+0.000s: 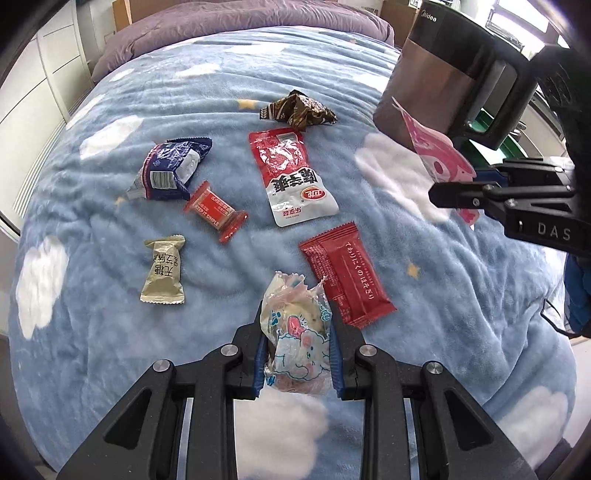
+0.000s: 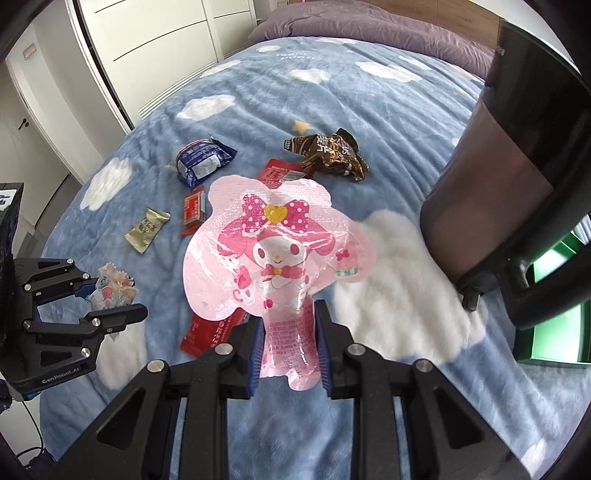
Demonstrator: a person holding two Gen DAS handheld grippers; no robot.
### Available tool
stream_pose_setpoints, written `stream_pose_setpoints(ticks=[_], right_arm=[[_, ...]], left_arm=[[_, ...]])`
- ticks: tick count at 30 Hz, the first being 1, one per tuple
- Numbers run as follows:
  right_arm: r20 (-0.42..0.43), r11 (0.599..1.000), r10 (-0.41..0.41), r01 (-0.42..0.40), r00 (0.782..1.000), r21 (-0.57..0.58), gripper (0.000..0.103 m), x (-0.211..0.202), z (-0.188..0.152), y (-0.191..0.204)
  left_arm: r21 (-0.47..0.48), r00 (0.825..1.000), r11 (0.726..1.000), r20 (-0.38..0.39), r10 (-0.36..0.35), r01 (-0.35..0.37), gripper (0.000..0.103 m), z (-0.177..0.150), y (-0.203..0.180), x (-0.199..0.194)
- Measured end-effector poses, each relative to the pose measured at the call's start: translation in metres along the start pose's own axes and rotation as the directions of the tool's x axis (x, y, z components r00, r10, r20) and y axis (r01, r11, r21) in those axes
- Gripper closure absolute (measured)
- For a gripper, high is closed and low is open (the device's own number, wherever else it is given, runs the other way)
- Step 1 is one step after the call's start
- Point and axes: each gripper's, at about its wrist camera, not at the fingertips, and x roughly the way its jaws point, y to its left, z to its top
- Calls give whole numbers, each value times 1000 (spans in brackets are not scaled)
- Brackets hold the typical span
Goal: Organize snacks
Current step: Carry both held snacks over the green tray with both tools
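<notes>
Blue fleece bedding printed with white clouds (image 1: 110,136) covers the bed, a purple quilt (image 1: 236,22) bunched at its far end. From the left wrist view, the left tongs (image 1: 297,350) at 6 o'clock are clenched on a pale cartoon-print snack pack (image 1: 295,332), lifted clear of the fleece. At 3 o'clock the right tongs (image 2: 288,354) grasp the narrow neck of a pink cartoon pouch (image 2: 273,251). Loose on the bedding lie a red sachet (image 1: 347,273) at 5 o'clock, a red-and-white pouch (image 1: 291,177) at centre, a brown wrapper (image 1: 299,110) at 12, a dark blue pack (image 1: 173,166) at 10, a small red candy (image 1: 216,210) beside it and a beige candy (image 1: 162,273) at 8. A dark bin (image 1: 443,74) stands at 2 o'clock.
</notes>
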Motion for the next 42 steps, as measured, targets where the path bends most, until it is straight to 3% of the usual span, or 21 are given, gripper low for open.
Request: stream_pose_setpoints(ticks=[9,19,28,42], right_arm=[[42,999,20,-22,999,41,100,-50,-42,7],[91,994,10,-20,996,106,100,-92,-85,-18],[161,980,-4,-28,987,195,100,-125,-118,-68],[214,933,-75,-7,974,360,100,-147,-157,-157]], left_arm=[[0,999,1000,41,-4,4,79,1,-34,-28],[42,1000,999,26,16,-17,79,1,-81,-35],[145,999,989,31,25,-30,79,18,-147,-40],[305,998,951,-25,-51,56,79,45,-249,-6]])
